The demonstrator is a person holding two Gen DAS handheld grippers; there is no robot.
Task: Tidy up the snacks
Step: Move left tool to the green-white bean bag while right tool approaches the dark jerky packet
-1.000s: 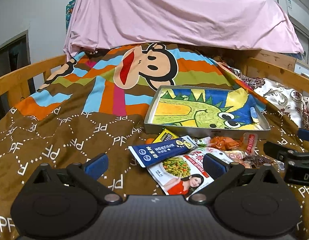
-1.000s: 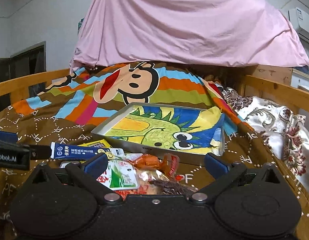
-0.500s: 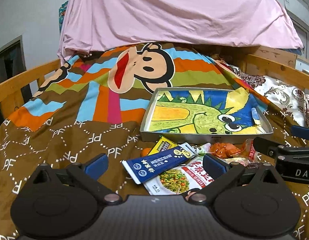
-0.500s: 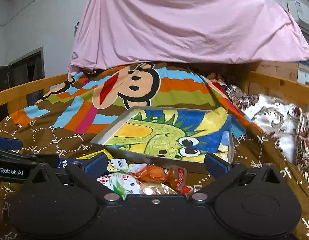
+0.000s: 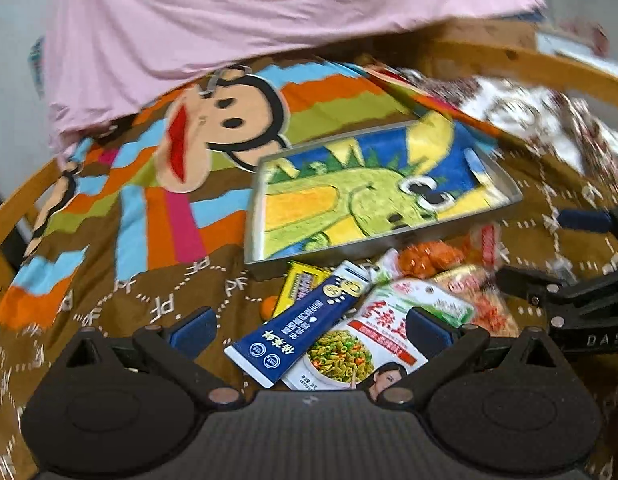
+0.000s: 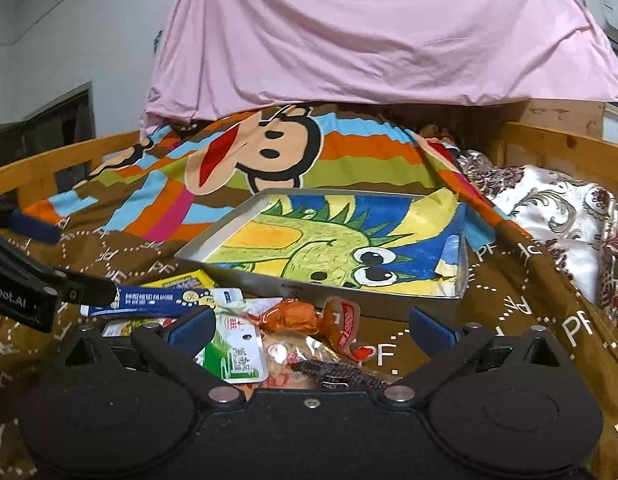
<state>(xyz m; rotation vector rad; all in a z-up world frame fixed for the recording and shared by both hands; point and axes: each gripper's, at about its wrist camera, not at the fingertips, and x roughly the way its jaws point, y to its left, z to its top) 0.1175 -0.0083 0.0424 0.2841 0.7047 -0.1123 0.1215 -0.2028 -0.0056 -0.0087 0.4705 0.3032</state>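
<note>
The step in hand appears to be the first pick from the snack pile, with the metal tray (image 6: pixel 269 278) as the likely destination; nothing lies in the tray yet apart from its dinosaur-print liner. To do this well, take the topmost packet first: the long blue packet (image 5: pixel 297 326) lies diagonally over the white-and-green packet (image 5: pixel 361 344) and a yellow packet (image 5: pixel 303 282), so lifting it disturbs the least. Close across its narrow width near one end, not along its length, and lift clear of the tray rim before moving over it. The left gripper (image 5: pixel 309 330) is spread wide and holds nothing; the blue packet lies between its two pads, nearer the camera end, on the blanket (image 5: pixel 181 280) of the bed. The right gripper (image 6: pixel 309 330) is likewise wide and empty, poised over the right part of the pile, where an orange wrapped snack (image 6: pixel 297 312), a red-labelled sachet (image 6: pixel 346 330) and a dark strip-shaped snack (image 6: pixel 341 374) lie between and just below its pads. The left view is blurred by motion, so whether the pads already touch the blue packet cannot be told. The pile lies just beside the near wall of the tray, touching or almost touching it.
</note>
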